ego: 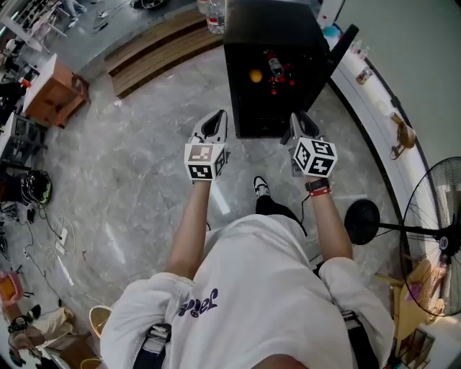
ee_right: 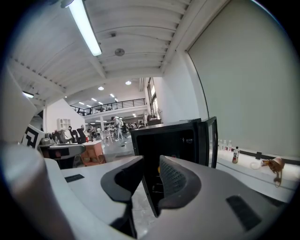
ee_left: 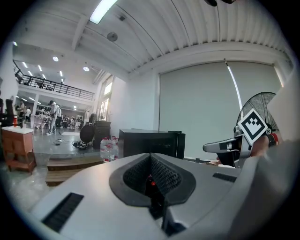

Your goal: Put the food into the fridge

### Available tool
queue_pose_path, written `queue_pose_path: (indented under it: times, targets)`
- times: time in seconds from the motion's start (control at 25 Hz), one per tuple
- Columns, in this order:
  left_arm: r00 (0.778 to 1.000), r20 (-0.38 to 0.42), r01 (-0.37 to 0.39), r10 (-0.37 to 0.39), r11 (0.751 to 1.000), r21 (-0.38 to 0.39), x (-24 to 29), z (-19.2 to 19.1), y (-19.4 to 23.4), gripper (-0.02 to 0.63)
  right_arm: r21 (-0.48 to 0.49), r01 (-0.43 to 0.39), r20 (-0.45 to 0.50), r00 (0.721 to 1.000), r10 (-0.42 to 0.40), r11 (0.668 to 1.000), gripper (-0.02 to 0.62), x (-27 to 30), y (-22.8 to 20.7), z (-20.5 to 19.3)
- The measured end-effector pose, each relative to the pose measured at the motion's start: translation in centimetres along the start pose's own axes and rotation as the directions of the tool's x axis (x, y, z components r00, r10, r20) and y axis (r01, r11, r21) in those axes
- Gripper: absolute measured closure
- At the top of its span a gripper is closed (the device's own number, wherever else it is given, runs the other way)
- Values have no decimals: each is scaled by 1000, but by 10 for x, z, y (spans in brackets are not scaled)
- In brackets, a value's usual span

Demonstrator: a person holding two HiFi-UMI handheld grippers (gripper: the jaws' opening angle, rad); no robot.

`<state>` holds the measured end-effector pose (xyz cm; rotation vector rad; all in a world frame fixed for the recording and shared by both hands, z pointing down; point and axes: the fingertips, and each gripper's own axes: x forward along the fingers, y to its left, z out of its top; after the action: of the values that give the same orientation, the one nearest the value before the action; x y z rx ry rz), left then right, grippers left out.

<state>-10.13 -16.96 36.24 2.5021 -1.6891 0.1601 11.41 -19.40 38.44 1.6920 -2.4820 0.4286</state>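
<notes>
A small black fridge (ego: 270, 32) stands on the floor ahead of me with its door (ego: 340, 45) swung open to the right. Inside I see an orange fruit (ego: 256, 75), a bottle (ego: 276, 67) and some red items (ego: 279, 88). Both grippers hover just short of its opening. My left gripper (ego: 217, 117) is at the left with its jaws closed together and nothing held (ee_left: 151, 176). My right gripper (ego: 298, 118) is at the right. Its jaws stand apart with nothing between them (ee_right: 151, 176), and the fridge (ee_right: 173, 140) shows through the gap.
A low wooden platform (ego: 158, 50) with water bottles (ego: 215, 18) lies behind the fridge. A white ledge (ego: 374, 79) runs along the right wall. A standing fan (ego: 439, 230) with a round base (ego: 361, 216) is at the right. At the far left are an orange cabinet (ego: 50, 94) and floor clutter.
</notes>
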Motion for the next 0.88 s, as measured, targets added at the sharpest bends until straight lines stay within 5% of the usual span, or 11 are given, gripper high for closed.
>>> queue_pose_path:
  times: [0.88]
  targets:
    - [999, 12, -38, 37, 999, 28, -7, 5, -7, 588, -16, 21, 55, 998, -20, 1000, 560, -7, 20, 12]
